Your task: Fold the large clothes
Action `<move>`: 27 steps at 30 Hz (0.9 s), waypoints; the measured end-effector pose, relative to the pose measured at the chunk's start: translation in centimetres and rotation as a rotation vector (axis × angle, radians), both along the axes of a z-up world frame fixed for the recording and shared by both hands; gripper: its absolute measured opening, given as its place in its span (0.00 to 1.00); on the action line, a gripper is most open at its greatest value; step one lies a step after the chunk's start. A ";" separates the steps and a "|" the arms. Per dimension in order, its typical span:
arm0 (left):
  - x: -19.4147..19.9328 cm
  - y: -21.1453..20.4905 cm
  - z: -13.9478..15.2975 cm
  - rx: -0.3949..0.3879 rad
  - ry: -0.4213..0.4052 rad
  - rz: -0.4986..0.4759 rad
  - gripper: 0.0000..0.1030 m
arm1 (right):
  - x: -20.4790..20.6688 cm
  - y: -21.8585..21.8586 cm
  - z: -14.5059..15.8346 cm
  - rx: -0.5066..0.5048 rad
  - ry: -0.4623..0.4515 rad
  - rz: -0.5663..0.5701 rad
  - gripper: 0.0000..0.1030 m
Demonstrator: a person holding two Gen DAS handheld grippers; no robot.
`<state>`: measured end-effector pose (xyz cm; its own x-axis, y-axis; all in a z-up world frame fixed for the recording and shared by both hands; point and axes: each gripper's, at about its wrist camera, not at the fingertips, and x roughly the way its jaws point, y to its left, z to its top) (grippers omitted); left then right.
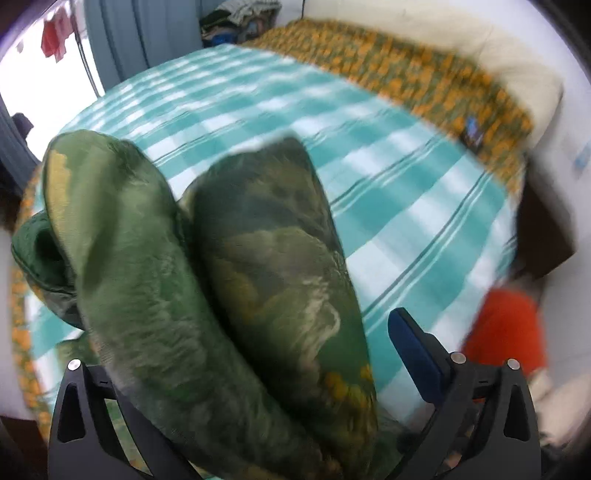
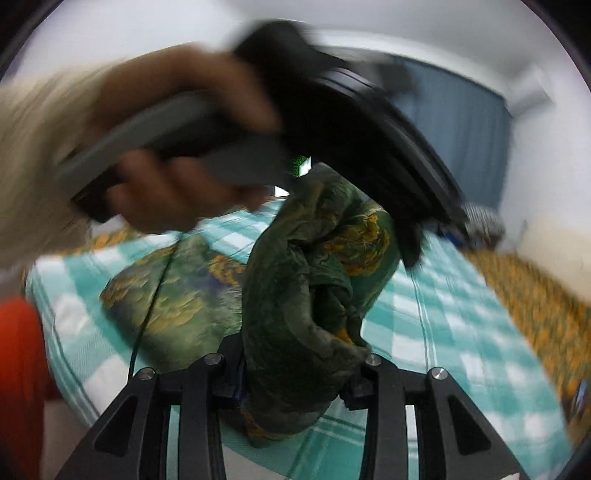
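A large green cloth (image 1: 258, 277) with yellow floral print hangs in two thick folds across my left gripper (image 1: 258, 328). It covers the left finger, while the blue-padded right finger (image 1: 410, 343) stands apart from it, so the jaws are wide open. In the right wrist view the same cloth (image 2: 303, 295) is bunched between the jaws of my right gripper (image 2: 291, 376), which is shut on it. One end trails onto the bed. Above it, a hand (image 2: 177, 184) holds the left gripper's handle.
Under everything lies a bed with a teal and white checked sheet (image 1: 369, 166). An orange floral blanket (image 1: 424, 74) and a cream pillow (image 1: 480, 44) line its far side. A clothes pile (image 1: 243, 18) sits at the far end. The person's orange-red garment (image 1: 506, 332) is at the bed's edge.
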<state>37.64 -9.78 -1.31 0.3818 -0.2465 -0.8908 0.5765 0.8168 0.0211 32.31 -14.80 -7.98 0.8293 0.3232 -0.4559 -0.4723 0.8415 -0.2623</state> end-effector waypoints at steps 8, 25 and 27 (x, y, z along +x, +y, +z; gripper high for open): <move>2.0 4.8 -0.5 -0.088 0.052 0.097 0.31 | 0.6 -1.0 0.7 0.054 0.054 0.014 0.52; 4.3 23.5 -3.9 -0.359 0.138 0.292 0.33 | 7.7 -5.8 0.7 0.361 0.414 -0.043 0.48; 4.3 25.2 -5.0 -0.390 0.146 0.319 0.33 | 9.1 -3.9 0.3 0.355 0.451 0.008 0.42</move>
<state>41.98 15.38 -6.28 0.3708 -0.4621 -0.8055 0.2722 0.8834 -0.3815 41.38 -18.68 -7.66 0.5750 0.5263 -0.6264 -0.4787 0.8373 0.2641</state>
